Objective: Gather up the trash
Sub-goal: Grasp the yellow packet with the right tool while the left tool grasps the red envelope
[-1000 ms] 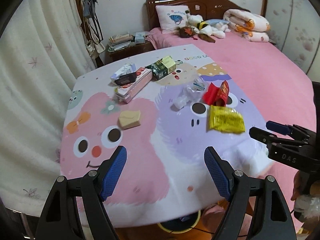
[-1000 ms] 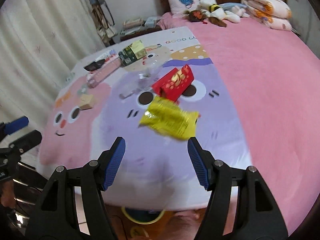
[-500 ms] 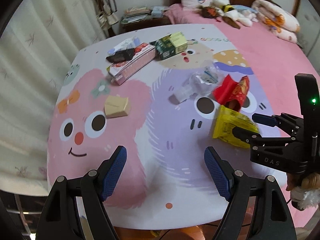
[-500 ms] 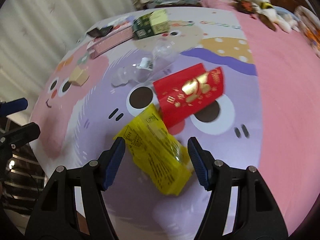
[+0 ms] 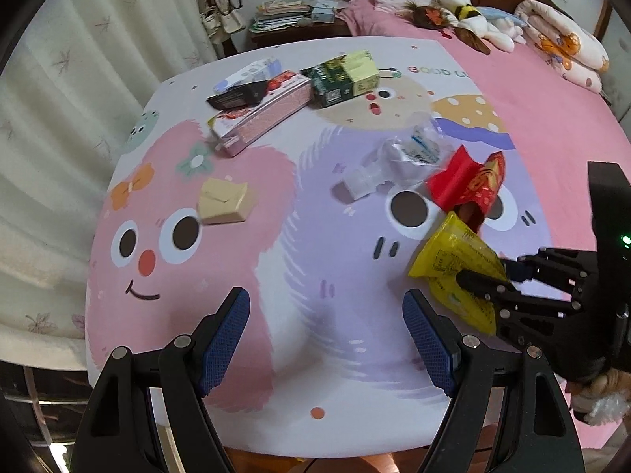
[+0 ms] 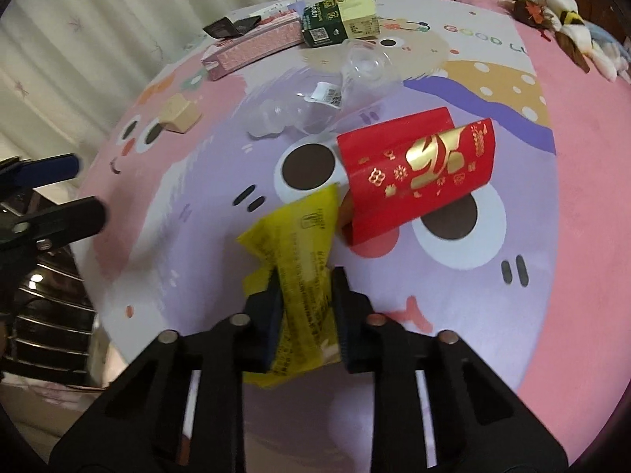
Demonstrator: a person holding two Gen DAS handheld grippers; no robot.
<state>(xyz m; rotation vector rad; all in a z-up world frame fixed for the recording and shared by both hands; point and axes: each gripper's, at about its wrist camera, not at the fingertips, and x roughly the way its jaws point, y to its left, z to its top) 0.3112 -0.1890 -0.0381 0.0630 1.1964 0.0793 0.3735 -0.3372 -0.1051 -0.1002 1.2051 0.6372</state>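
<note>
Presently the right gripper is closed on the near end of the yellow wrapper, pinched between both jaws; the far end of the wrapper lies at the edge of the red envelope, whether touching or tucked under it cannot be told. From the left wrist view the same wrapper is seen held at the right side of the table, apparently lifted a little at the gripped end, though contact with the cloth cannot be ruled out. The left gripper is wide open and holds nothing; it hangs over the near edge of the table.

Other trash is left uncollected: a crushed clear bottle, a small tan box, a pink box and a green carton at the far side. No bin is clearly seen.

Risks noted:
- The grip is taken on thin, slippery film near one end only; a slip is judged likely if the wrapper is swung quickly
- The red envelope may be dragged along if the wrapper's far end is caught under it
- The wrapper appears to hold something, so contents could spill if it is tipped open end down
- The two grippers are near each other; a collision is possible if the left is moved toward the bottle while the right is withdrawn
</note>
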